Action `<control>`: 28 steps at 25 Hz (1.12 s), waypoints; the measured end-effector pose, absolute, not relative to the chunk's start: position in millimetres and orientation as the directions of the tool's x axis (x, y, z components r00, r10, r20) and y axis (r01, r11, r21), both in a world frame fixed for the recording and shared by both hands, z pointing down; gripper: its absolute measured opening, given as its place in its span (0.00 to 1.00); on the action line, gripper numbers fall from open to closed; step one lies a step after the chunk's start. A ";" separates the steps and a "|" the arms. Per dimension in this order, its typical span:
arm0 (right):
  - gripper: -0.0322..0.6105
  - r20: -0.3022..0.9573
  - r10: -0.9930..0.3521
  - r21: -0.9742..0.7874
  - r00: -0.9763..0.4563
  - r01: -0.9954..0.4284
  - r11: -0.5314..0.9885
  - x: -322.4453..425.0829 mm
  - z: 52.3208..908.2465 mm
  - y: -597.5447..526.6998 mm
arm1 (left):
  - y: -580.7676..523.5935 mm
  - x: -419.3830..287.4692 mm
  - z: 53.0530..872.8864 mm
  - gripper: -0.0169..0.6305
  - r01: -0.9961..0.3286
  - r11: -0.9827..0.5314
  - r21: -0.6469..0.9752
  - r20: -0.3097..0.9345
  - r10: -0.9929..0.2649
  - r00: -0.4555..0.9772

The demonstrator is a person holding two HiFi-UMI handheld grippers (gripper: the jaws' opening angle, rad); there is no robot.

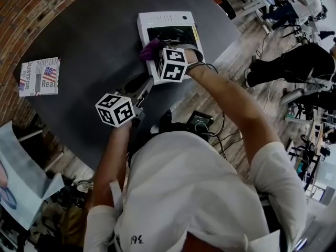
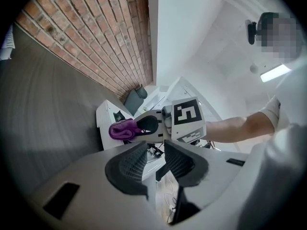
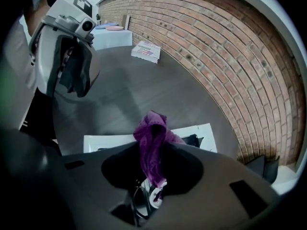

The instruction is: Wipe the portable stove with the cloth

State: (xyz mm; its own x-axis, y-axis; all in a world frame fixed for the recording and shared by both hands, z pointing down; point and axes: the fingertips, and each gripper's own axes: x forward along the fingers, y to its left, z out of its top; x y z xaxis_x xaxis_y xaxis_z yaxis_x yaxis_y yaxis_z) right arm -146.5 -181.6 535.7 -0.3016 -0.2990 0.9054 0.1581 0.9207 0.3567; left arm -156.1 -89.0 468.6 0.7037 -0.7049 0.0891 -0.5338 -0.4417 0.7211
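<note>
The white portable stove [image 1: 157,21] stands at the far side of the dark round table [image 1: 89,46]. My right gripper [image 1: 156,50] is shut on a purple cloth [image 1: 149,49] at the stove's near left corner. In the right gripper view the cloth [image 3: 152,140] hangs bunched between the jaws over the stove [image 3: 110,142]. My left gripper [image 1: 147,87] hovers over the table short of the stove, its jaws close together with nothing between them. The left gripper view shows the stove [image 2: 105,116], the cloth [image 2: 120,129] and the right gripper [image 2: 140,126] ahead of the left gripper [image 2: 156,166].
A printed booklet with a flag [image 1: 39,76] lies at the table's left edge, also seen as the booklet [image 3: 146,51] near the brick wall [image 3: 230,56]. A black device with cables [image 1: 198,122] hangs by the table's near edge. Chairs and gear crowd the floor at right.
</note>
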 end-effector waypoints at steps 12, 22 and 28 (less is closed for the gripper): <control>0.22 0.950 -0.193 0.225 -0.246 0.109 0.968 -132.8 536.4 -153.7 | -87.1 -161.4 471.6 0.20 -0.524 -0.443 0.728 0.079 -0.705 0.705; 0.22 0.978 -0.102 0.125 -0.184 0.116 0.985 -129.3 535.1 -137.2 | -88.3 -175.0 478.3 0.20 -0.516 -0.425 0.744 0.070 -0.718 0.692; 0.22 0.987 -0.040 0.065 -0.153 0.163 0.985 -133.0 530.1 -124.1 | -91.1 -184.1 481.8 0.20 -0.510 -0.417 0.753 0.066 -0.723 0.688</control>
State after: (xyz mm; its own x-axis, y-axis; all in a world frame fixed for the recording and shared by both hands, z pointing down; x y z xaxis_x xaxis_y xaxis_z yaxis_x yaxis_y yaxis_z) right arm -133.0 -124.1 530.1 -0.1531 -0.0398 0.9874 0.1629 0.9845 0.0649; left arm -184.1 -91.1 481.8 0.6882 -0.7225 0.0663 -0.5099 -0.4166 0.7527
